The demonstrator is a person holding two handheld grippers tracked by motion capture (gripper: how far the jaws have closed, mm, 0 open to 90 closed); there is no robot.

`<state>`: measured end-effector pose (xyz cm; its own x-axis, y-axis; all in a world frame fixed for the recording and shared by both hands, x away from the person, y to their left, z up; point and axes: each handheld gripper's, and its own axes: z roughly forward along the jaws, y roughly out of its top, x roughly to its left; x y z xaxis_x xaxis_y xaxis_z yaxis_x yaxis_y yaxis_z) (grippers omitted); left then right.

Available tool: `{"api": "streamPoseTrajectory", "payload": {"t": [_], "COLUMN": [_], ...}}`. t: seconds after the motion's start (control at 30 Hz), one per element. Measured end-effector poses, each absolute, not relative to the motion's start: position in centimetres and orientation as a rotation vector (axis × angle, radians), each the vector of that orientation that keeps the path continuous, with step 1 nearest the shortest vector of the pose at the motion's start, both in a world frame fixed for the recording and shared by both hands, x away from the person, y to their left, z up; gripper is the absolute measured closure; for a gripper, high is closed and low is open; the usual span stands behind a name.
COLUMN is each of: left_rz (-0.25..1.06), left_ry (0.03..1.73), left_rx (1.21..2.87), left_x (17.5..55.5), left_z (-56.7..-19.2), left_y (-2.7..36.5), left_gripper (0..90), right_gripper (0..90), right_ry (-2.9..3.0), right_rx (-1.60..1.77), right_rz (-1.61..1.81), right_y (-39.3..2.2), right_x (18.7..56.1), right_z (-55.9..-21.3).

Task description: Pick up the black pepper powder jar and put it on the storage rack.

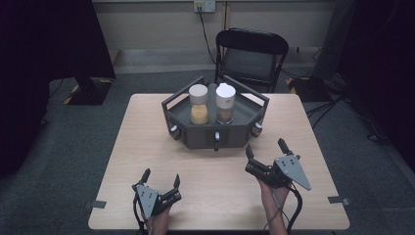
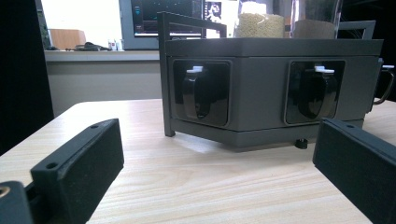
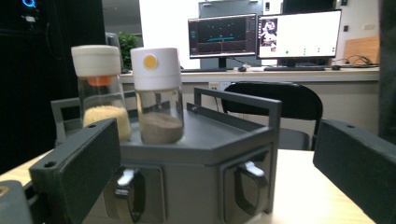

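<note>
Toward the far edge of the light wooden table (image 1: 147,196), at its middle, stands a dark grey six-sided rack (image 1: 215,134) with black loop handles set in its side walls, carrying two clear glass jars side by side: one with a cream lid and yellow grains (image 1: 198,104), one with a white lid and brown powder (image 1: 225,103). Near the front edge, the left gripper (image 1: 160,177) and right gripper (image 1: 265,146) each have jaws spread wide, empty, apart from the rack. Beyond the far edge stands a black folding chair (image 1: 252,51).
</note>
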<state>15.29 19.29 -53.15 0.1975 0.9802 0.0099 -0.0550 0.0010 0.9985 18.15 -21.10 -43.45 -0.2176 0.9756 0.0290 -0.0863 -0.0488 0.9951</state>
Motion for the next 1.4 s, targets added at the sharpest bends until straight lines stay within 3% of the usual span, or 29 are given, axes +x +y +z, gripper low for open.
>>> {"api": "streamPoseTrajectory", "payload": {"t": [1.4], "left_rz": [1.09], "left_ry": [1.02], "left_rx": [1.26], "left_x": [15.3], "left_z": [-53.2], "left_y": [19.3], "left_gripper": [1.3], "right_gripper": [0.0], "right_ry": [1.253], "right_rx": [1.166], "right_rz": [1.353], "right_y": [-21.2], "right_x": [15.6], "right_z": [-50.0]}}
